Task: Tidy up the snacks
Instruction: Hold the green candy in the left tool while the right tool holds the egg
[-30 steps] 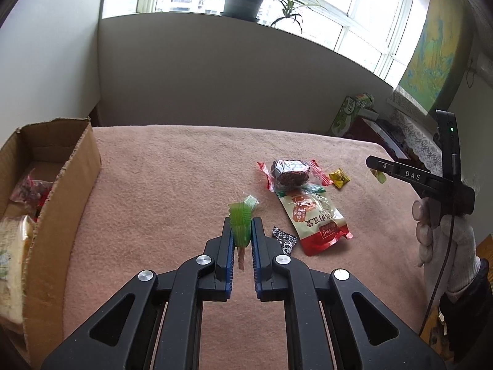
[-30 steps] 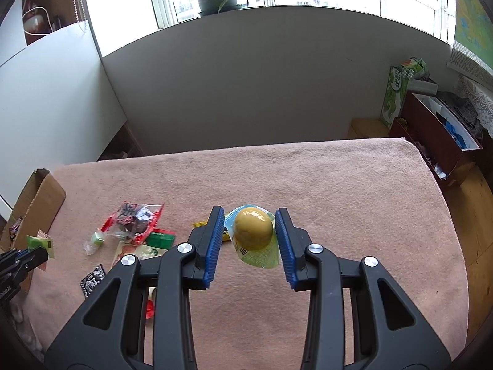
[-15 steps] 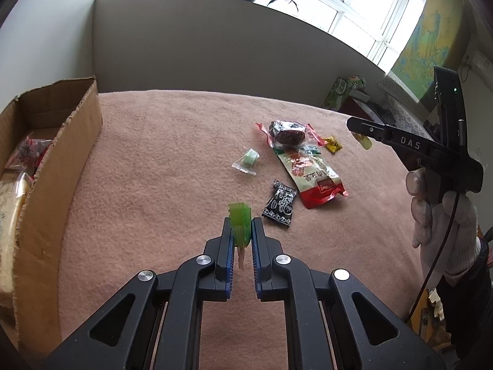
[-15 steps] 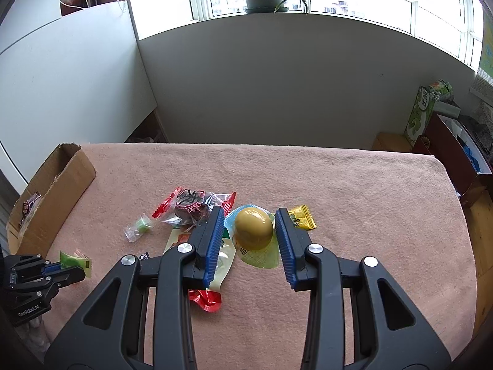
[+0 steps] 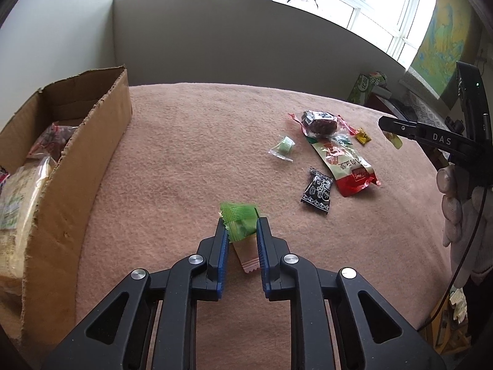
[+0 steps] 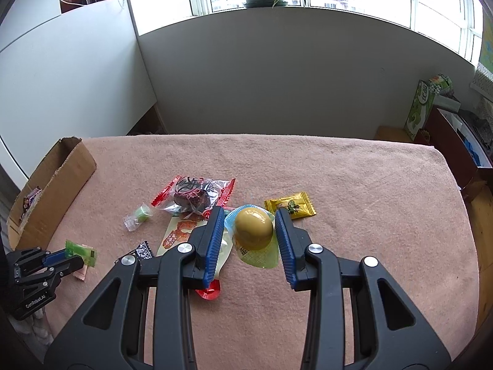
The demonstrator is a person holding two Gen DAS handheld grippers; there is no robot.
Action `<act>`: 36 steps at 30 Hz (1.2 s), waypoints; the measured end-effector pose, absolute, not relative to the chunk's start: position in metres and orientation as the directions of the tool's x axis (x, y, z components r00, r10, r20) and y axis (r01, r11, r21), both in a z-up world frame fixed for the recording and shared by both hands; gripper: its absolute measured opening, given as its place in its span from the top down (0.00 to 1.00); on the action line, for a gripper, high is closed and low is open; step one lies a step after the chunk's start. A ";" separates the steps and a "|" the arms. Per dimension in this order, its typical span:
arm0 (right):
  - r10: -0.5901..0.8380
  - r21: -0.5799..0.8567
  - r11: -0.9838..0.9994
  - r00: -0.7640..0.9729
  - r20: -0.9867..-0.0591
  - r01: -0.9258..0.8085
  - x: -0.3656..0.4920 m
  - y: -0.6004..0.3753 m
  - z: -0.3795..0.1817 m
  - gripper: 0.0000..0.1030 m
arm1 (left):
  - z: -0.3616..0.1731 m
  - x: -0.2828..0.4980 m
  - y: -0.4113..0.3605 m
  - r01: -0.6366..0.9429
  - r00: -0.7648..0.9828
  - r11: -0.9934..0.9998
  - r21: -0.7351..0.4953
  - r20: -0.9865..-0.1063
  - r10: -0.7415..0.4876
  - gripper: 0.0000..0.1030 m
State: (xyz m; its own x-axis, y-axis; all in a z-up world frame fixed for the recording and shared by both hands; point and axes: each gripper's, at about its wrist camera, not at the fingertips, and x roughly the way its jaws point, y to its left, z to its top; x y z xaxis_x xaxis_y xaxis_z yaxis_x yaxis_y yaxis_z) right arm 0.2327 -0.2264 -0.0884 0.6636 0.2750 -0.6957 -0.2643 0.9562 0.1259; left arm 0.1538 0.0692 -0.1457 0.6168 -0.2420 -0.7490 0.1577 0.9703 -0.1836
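Observation:
My left gripper (image 5: 242, 225) hovers low over the pink cloth near the cardboard box (image 5: 101, 141). Its jaws are opening. A green candy (image 5: 240, 225) with a pink tail lies flat between them, loose from the pads. The right gripper (image 6: 248, 219) is shut on a yellow jelly cup (image 6: 254, 229) in a clear packet, held above the snack pile. In the right wrist view the left gripper (image 6: 66, 256) and the green candy (image 6: 80, 252) sit at the lower left. In the left wrist view the right gripper (image 5: 383, 123) is at the right edge.
A dark cake in a red-edged wrapper (image 5: 320, 123), a long red packet (image 5: 345, 163), a black packet (image 5: 317, 191), a small green sweet (image 5: 283, 148) and a yellow sachet (image 6: 291, 205) lie on the cloth (image 5: 191, 154). The box holds several packets. A gloved hand (image 5: 453, 209) grips the right tool.
The left gripper sank toward the cloth and its jaws parted. The green candy turned from edge-on to flat between them. The right gripper kept the jelly cup and shifted sideways over the pile.

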 end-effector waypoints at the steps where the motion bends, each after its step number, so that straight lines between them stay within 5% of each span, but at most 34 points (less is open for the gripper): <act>1: 0.274 0.125 0.957 0.664 -0.696 -0.263 0.233 -0.227 -0.089 0.65 | -0.148 0.155 0.069 0.153 0.616 0.971 -0.182 -0.751 -0.238 0.84; 10: 0.276 0.132 0.957 0.660 -0.699 -0.260 0.230 -0.227 -0.092 0.65 | -0.147 0.157 0.084 0.117 0.632 0.977 -0.181 -0.745 -0.214 0.84; 19: 0.280 0.134 0.955 0.657 -0.700 -0.264 0.228 -0.224 -0.090 0.65 | -0.142 0.157 0.090 0.117 0.636 0.967 -0.227 -0.731 -0.249 0.96; 30: 0.313 0.126 0.941 0.665 -0.679 -0.314 0.224 -0.201 -0.075 0.65 | -0.101 0.147 0.116 0.100 0.698 0.936 -0.336 -0.647 -0.307 0.96; 36: 0.334 0.134 0.932 0.650 -0.682 -0.338 0.225 -0.185 -0.077 0.65 | -0.114 0.152 0.111 0.107 0.661 0.948 -0.299 -0.691 -0.292 0.95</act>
State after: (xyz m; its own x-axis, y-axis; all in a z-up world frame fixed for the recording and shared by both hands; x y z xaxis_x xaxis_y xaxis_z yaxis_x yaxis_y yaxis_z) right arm 0.2250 -0.1849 -0.0765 0.6503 0.3341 -0.6823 -0.3378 0.9316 0.1341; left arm 0.1521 0.1109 -0.1136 0.6613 -0.2922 -0.6908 0.1067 0.9483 -0.2990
